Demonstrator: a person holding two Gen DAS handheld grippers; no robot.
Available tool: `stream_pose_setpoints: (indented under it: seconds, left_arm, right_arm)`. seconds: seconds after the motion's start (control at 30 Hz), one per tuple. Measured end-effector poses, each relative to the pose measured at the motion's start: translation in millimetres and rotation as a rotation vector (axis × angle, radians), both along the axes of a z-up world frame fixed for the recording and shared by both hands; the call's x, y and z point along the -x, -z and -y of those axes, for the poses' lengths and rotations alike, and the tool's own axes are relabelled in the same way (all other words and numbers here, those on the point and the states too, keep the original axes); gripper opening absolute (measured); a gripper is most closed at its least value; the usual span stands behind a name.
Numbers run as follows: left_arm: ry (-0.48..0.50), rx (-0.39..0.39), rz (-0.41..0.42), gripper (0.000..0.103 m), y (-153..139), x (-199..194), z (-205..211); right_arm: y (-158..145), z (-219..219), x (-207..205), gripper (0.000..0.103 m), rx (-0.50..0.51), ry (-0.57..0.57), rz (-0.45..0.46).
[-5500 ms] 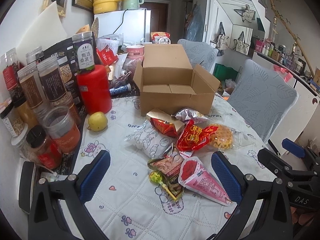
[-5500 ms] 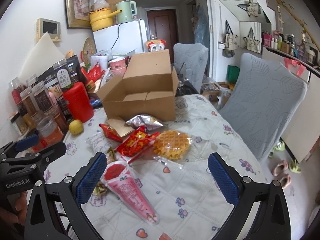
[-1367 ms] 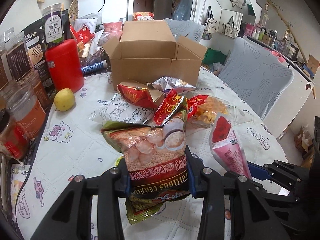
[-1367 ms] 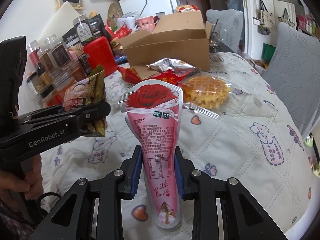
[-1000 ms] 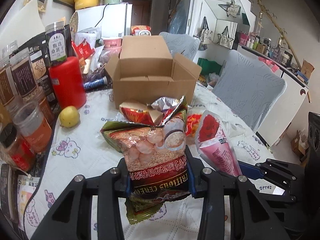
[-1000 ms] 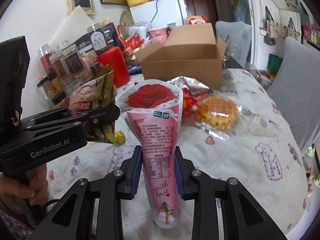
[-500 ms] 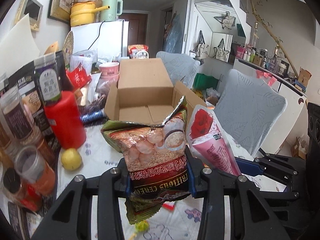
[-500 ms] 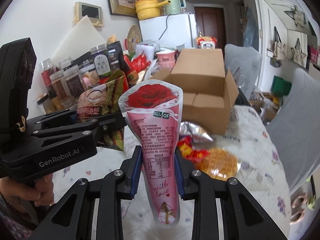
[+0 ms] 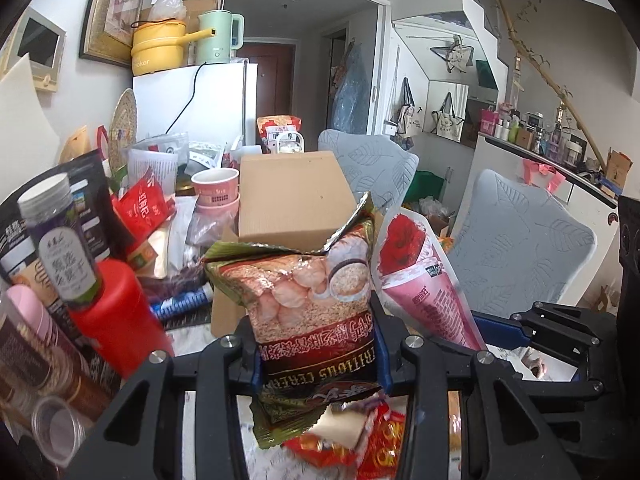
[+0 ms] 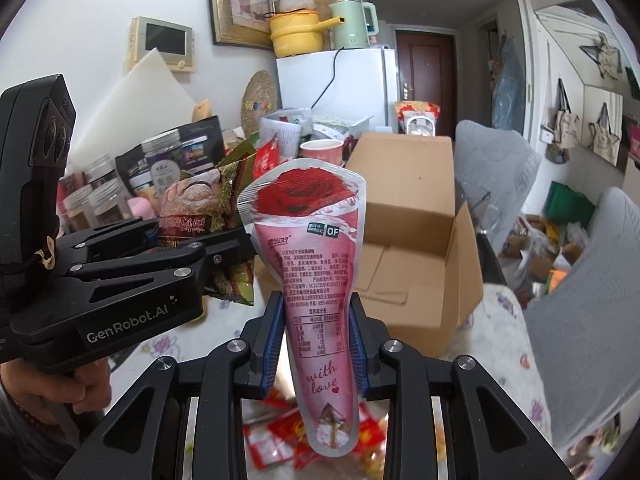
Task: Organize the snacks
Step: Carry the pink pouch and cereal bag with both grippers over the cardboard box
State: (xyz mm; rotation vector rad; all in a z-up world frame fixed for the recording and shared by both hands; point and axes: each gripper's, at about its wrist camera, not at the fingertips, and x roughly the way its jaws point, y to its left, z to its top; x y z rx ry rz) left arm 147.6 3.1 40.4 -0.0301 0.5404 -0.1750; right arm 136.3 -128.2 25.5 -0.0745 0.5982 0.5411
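**Snacks up off the table, both grippers loaded, box just ahead**

Snacks: two are held in the air, rest lie on the table below. Left gripper [image 9: 318, 350] is clamped on a cereal snack bag [image 9: 308, 284], pads pressing both sides of its lower half; bag top is torn open and crumpled, bottom edge hangs under the jaws. Right gripper [image 10: 314, 346] is closed tight on a pink rose pouch [image 10: 310, 240], gripped at its narrow lower part w/ the wide rose-printed end up, roughly upright.

The two held packs sit side by side: in the left wrist view the pouch [image 9: 420, 276] is just right of the cereal bag, tilted away from it; can't tell if they touch. In the right wrist view the left gripper [image 10: 168, 248] w/ its bag [image 10: 200, 200] is to the left, a hand [image 10: 56, 392] on its handle.

Open cardboard box [image 10: 416, 240] stands straight ahead on the table [image 10: 504, 356], flaps up, inside looks bare as far as visible. Loose red wrappers [image 10: 288, 436] lie blurred beneath both grippers. Red canister [image 9: 116, 316] and jars [image 9: 60, 236] crowd the left side of the table; pink cups [image 9: 216, 192] behind the box.
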Motion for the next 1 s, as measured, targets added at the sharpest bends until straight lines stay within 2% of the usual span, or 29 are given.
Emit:
stream_pose_setpoints:
  seconds: [0.27, 0.47, 0.7, 1.0]
  left_arm:
    - [-0.02, -0.001, 0.005, 0.04, -1.4, -56.2, 1.5]
    - [-0.053, -0.003, -0.021, 0.04, 9.8, -100.6, 6.7]
    - [-0.068, -0.044, -0.091, 0.04, 36.0, -146.3, 19.8]
    - [-0.084, -0.062, -0.235, 0.04, 79.3, -189.7, 24.0]
  right_arm:
    - [0.1, 0.7, -62.4, 0.029, 0.039, 0.028, 0.018]
    - [8.3, 1.5, -108.0, 0.029, 0.069, 0.046, 0.011]
    - [32.4, 2.6, -162.8, 0.029, 0.124, 0.067, -0.039]
    - [72.4, -1.4, -199.6, 0.029, 0.205, 0.065, -0.14]
